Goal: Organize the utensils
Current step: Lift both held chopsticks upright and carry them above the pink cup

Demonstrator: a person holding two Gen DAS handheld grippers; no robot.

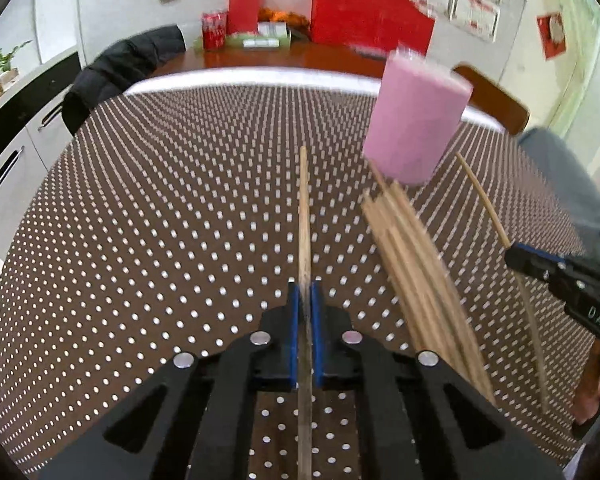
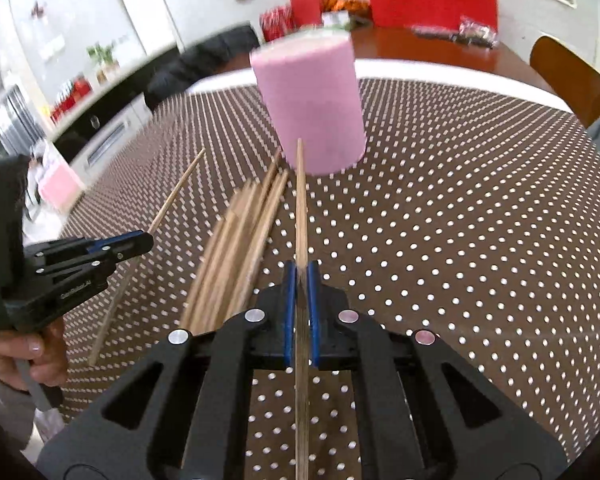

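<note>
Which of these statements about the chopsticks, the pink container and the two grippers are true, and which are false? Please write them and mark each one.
1. The left gripper has its jaws shut on one wooden chopstick. True.
2. The right gripper is open and holds nothing. False: it is shut on another single wooden chopstick.
3. The pink cylindrical container stands on the brown tablecloth with white dots. True.
4. The loose bundle of wooden chopsticks stands inside the container. False: it lies on the tablecloth in front of the container.
</note>
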